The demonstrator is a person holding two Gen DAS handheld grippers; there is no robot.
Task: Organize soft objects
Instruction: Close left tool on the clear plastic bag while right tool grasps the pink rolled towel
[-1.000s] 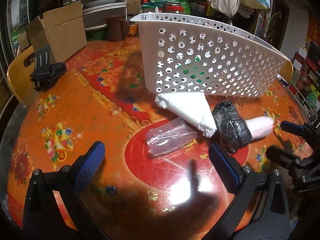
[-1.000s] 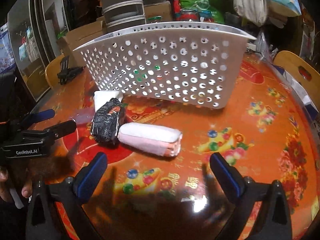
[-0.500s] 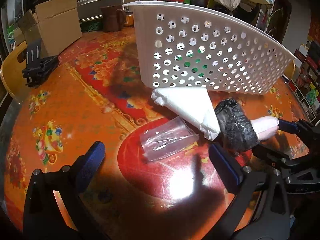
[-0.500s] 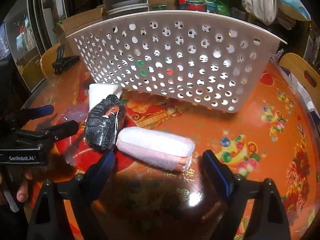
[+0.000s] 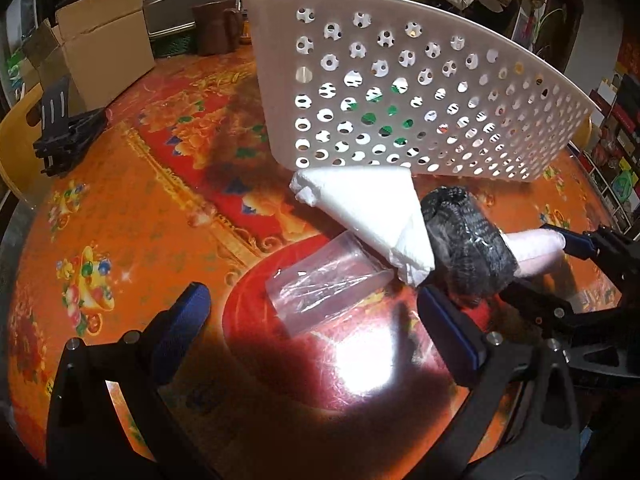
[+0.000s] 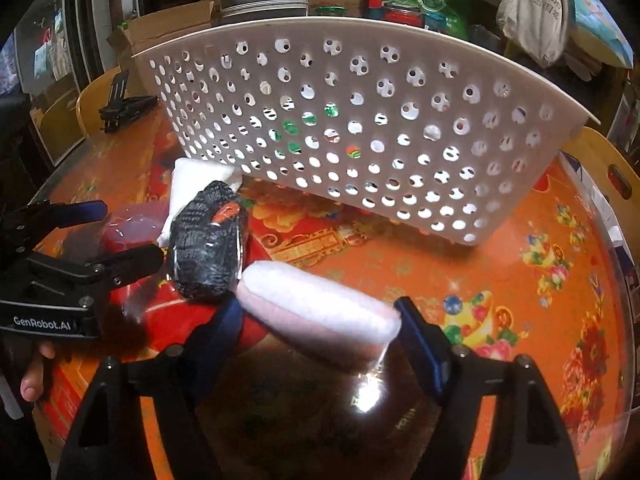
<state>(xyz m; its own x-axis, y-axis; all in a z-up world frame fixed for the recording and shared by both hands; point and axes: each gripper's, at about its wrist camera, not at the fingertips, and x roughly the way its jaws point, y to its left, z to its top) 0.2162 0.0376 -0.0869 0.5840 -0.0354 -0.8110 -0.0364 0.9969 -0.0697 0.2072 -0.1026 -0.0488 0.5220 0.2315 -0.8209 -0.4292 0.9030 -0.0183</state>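
A pink rolled cloth [image 6: 320,316] lies on the table between the open jaws of my right gripper [image 6: 320,320]; its fingers flank both ends, and I cannot tell if they touch. A black rolled bundle [image 6: 208,244] lies against its left end, a white folded cloth [image 5: 368,212] behind that. A clear plastic bag [image 5: 324,288] lies just ahead of my open, empty left gripper [image 5: 316,320]. The white perforated basket [image 6: 360,128] stands behind them all. The pink roll [image 5: 536,248] and right gripper [image 5: 568,268] show at right in the left wrist view.
The round table has an orange and red patterned cover [image 5: 132,216]. A black folded stand [image 5: 64,132] and a cardboard box [image 5: 100,52] sit at far left. Yellow chairs [image 6: 608,172] stand at the rim. Cluttered shelves and bags fill the background.
Both grippers have moved forward toward the objects. The right gripper has come down around the pink roll, its jaws narrowing. The left gripper has neared the plastic bag.
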